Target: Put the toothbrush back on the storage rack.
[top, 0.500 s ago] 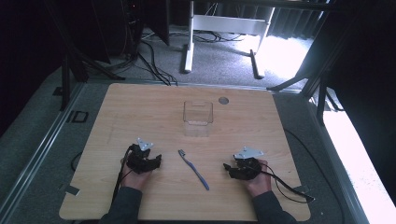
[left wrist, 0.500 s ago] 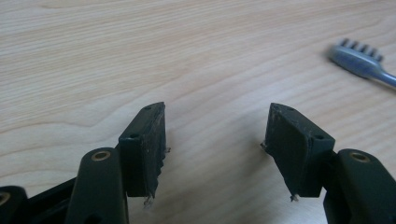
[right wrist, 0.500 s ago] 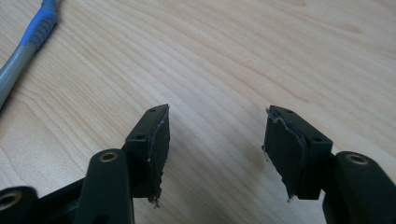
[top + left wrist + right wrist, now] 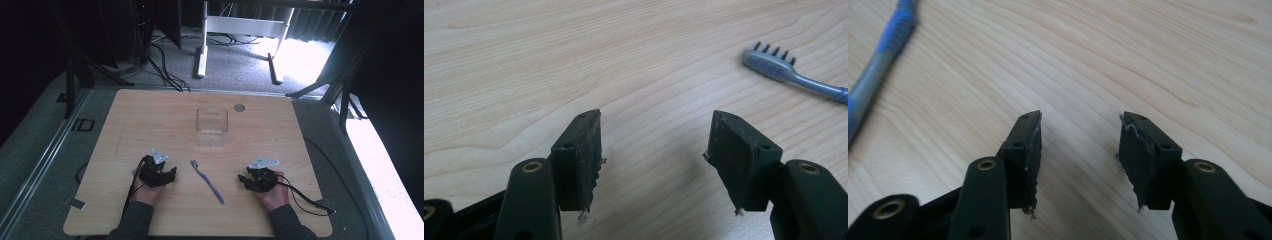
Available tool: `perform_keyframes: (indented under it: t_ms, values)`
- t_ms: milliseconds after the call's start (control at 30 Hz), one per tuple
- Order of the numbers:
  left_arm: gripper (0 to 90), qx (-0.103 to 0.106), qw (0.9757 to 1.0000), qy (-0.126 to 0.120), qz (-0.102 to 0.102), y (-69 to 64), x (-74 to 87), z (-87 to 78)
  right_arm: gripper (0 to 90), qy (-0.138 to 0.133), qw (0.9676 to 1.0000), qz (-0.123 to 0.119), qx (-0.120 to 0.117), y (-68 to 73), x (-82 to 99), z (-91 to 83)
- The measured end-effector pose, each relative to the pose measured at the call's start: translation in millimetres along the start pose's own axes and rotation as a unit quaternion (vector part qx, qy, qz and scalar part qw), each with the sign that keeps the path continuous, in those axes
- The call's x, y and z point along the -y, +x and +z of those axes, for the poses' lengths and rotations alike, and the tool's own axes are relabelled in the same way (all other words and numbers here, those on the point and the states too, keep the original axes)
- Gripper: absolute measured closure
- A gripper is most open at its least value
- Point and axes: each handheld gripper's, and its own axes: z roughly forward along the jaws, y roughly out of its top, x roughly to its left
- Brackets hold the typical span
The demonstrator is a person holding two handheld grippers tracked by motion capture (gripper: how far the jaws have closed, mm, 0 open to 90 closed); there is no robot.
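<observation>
Both claws, left claw and right claw, stand spread over bare table, gripping nothing; toothbrush between them.

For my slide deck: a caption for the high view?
Two open hand-held grippers, left and right, flank a blue toothbrush before a clear container.

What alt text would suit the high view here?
A blue toothbrush lies on a wooden table between the open left gripper and open right gripper, both empty. A clear container stands farther back.
</observation>
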Motion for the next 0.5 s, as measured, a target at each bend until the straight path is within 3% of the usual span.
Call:
perform_keyframes:
  t_ms: [233,300,400,500]
  values:
    - [38.5,-0.002,1.0,0.002,0.002,-0.1,-1.0,1.0,53.7,-0.032,0.9993,-0.017,-0.013,24.7,-22.5,-6.0]
    - [38.5,-0.003,1.0,0.002,0.002,0.5,-1.1,0.8,54.8,-0.032,0.9992,-0.018,-0.019,32.3,-28.9,-6.6]
    - [38.5,-0.005,1.0,0.003,0.0,1.1,-1.0,1.1,55.7,-0.023,0.999,0.008,-0.037,45.3,-39.7,-6.9]
    - [38.5,-0.005,1.0,0.003,-0.001,1.8,-1.0,1.4,58.2,-0.019,0.9988,0.002,-0.046,59.4,-49.8,-4.6]
